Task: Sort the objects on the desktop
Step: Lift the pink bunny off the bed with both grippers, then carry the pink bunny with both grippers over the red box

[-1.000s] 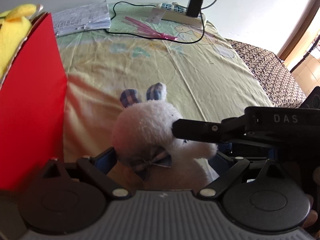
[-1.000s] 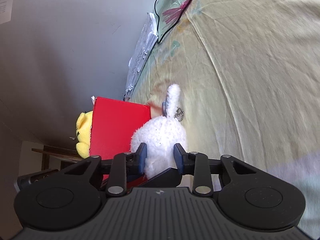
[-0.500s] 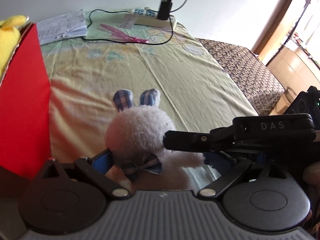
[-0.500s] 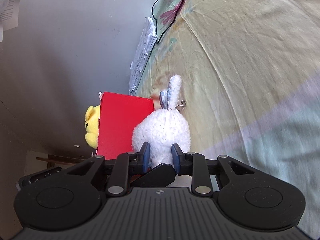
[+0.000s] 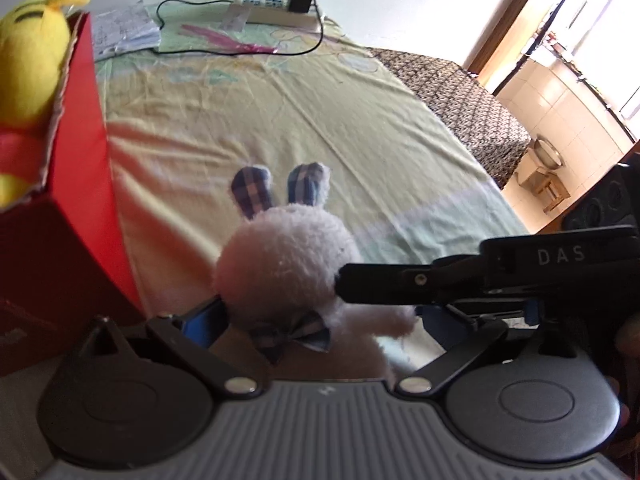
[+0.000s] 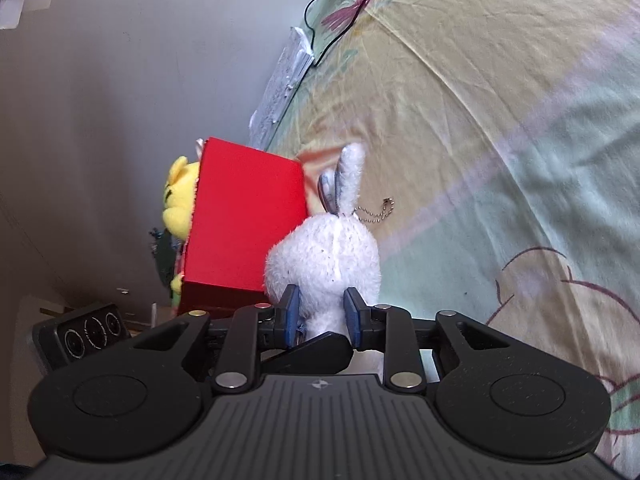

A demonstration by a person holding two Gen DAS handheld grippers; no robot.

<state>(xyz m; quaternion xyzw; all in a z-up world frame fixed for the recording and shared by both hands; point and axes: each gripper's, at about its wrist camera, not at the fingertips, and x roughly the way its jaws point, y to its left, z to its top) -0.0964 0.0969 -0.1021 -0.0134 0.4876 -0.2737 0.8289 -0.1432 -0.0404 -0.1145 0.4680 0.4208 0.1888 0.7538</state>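
Left wrist view: a white plush bunny [image 5: 284, 256] with plaid ears and a plaid bow sits between the two fingers of the left gripper [image 5: 316, 318]. The blue pad on the left side lies against the bunny's flank; the right finger stands well out to the side, so the jaws are spread wide and do not clamp the toy. The right gripper [image 5: 340, 280] reaches in from the right edge, its black finger pressed into the bunny's cheek. To the left stands a red box [image 5: 76, 184] with a yellow plush [image 5: 28, 60] lying inside it, the head above the rim. The bunny is just beside the box, outside it, over the yellow-green sheet [image 5: 304, 104]. At the far end of the sheet lie a stack of papers [image 5: 124, 36], a pink wrapper [image 5: 224, 38], a black cable [image 5: 236, 53] and a power strip [image 5: 276, 14] with a black adapter plugged in. A patterned mattress edge [image 5: 452, 92] shows beyond the sheet on the right.

Right wrist view: the scene is tilted. The right gripper [image 6: 322, 314] has its blue pads [image 6: 292, 312] closed on the bunny's [image 6: 328, 252] lower body, grasping it from behind. One white ear points away, and a ball chain [image 6: 376, 212] hangs from the head. The box [image 6: 244, 224] is just left of the bunny, with the yellow plush [image 6: 180, 200] behind it. A black finger of the left gripper [image 6: 320, 350] shows below the toy.
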